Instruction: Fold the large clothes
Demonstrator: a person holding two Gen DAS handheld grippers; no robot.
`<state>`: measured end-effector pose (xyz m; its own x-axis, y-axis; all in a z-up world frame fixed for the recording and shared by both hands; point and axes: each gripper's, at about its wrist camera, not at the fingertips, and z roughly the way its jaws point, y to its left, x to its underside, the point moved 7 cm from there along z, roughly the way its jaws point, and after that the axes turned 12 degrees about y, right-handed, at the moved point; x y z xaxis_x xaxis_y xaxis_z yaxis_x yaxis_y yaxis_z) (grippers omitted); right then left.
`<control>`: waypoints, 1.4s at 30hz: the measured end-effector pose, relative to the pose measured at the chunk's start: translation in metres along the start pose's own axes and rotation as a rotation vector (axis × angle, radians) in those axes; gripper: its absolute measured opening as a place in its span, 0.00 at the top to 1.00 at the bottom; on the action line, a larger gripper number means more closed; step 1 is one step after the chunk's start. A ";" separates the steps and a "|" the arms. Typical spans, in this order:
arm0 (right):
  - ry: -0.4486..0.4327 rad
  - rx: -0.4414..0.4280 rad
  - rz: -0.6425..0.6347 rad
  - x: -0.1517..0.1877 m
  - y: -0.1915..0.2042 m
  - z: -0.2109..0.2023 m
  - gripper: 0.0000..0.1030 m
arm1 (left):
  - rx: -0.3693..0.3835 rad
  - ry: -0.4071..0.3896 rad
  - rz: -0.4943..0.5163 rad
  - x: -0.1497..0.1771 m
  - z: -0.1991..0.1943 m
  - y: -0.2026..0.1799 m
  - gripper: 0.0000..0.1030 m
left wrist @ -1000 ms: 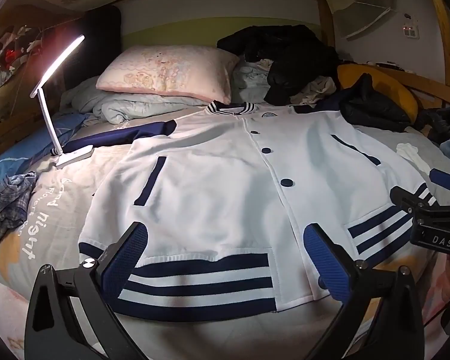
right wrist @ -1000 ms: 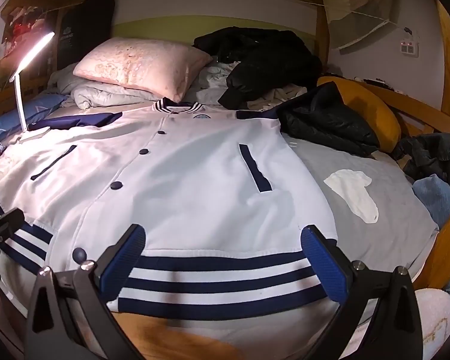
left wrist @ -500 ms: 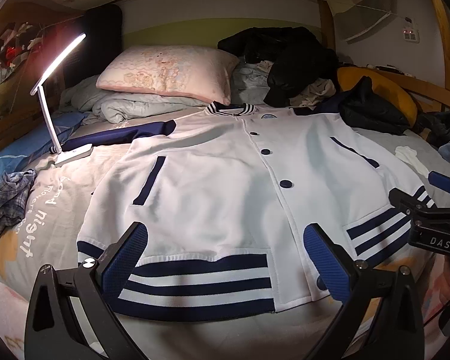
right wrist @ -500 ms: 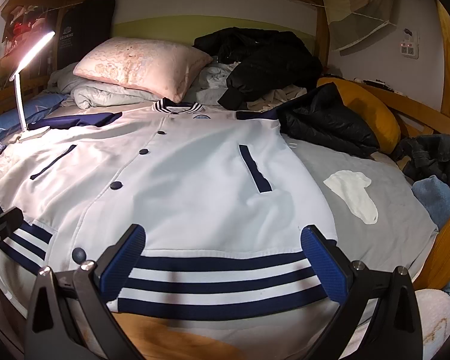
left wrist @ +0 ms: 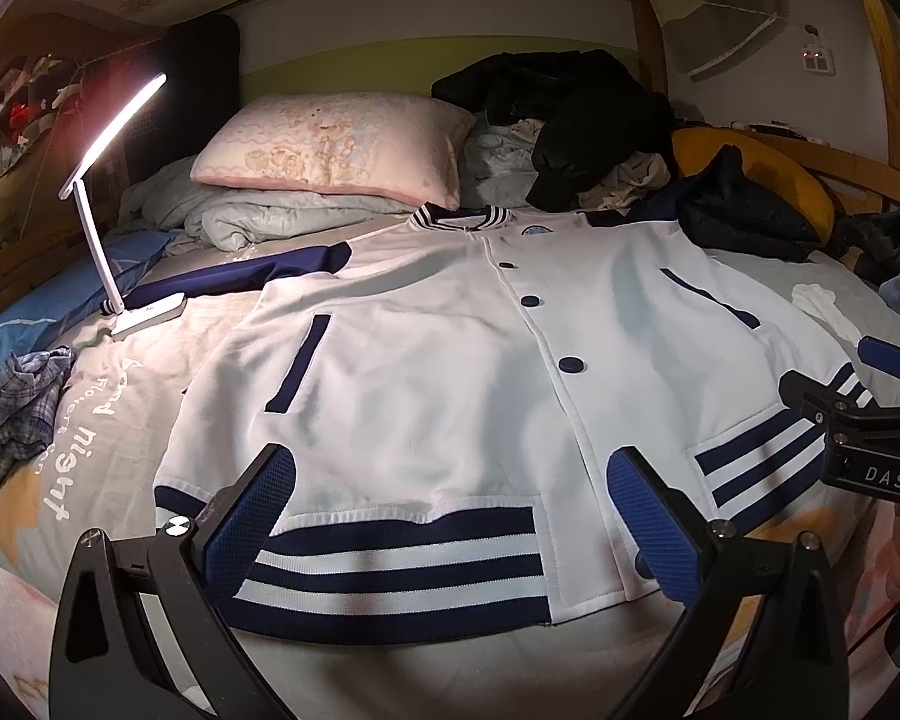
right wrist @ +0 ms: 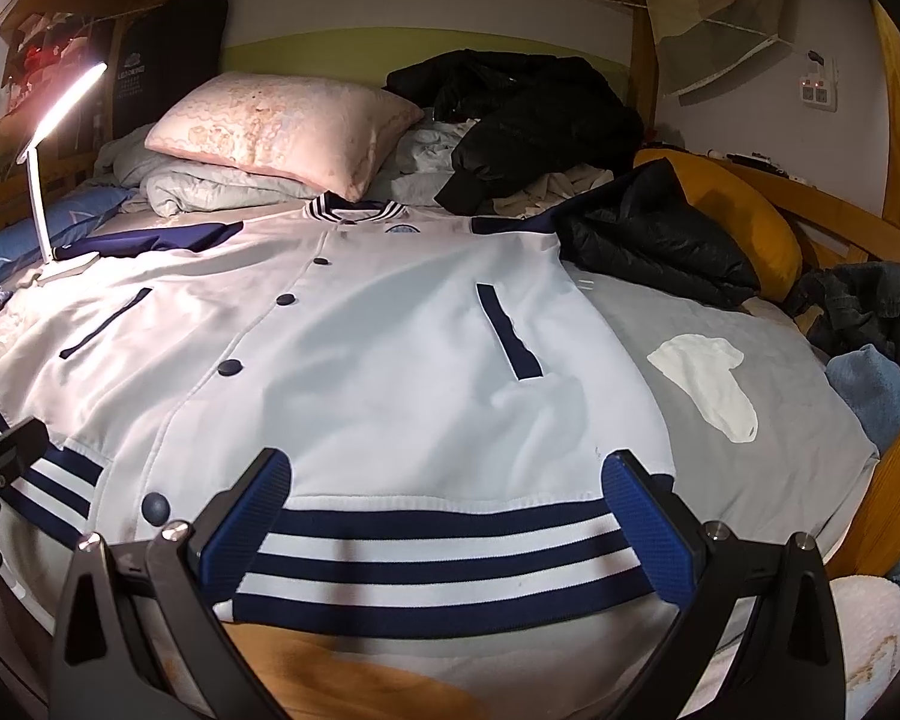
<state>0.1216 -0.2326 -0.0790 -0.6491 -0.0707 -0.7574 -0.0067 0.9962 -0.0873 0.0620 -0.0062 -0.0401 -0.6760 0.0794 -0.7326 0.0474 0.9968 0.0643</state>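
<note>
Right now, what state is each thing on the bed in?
Jacket: spread flat, front up, buttoned, unfolded.
Desk lamp: switched on.
Left hand-held gripper: open, holding nothing, over the hem.
Right hand-held gripper: open, holding nothing, over the hem.
White sock: lying flat beside the jacket.

Jacket (right wrist: 390, 360) sleeve under black coat (right wrist: 648, 240)

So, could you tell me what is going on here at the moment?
A person holds a gripper in each hand over a white jacket with navy stripes, spread flat and buttoned on a bed. The left gripper and the right gripper are both open, poised at the striped hem, and neither holds any cloth. Folding has not started yet. A lit desk lamp stands by one sleeve, and a white sock lies beside the jacket.
</note>
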 end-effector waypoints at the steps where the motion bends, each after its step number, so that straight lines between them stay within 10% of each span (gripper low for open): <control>1: 0.001 -0.002 0.001 0.000 0.000 0.000 0.00 | 0.003 0.009 -0.002 0.001 0.002 0.000 0.00; 42: 0.025 0.037 0.043 0.000 -0.019 0.015 0.00 | -0.022 -0.030 -0.014 -0.003 -0.009 0.007 0.00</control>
<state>0.1336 -0.2527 -0.0867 -0.6669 -0.0260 -0.7447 0.0496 0.9956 -0.0792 0.0574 0.0009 -0.0313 -0.6539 0.0664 -0.7537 0.0223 0.9974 0.0685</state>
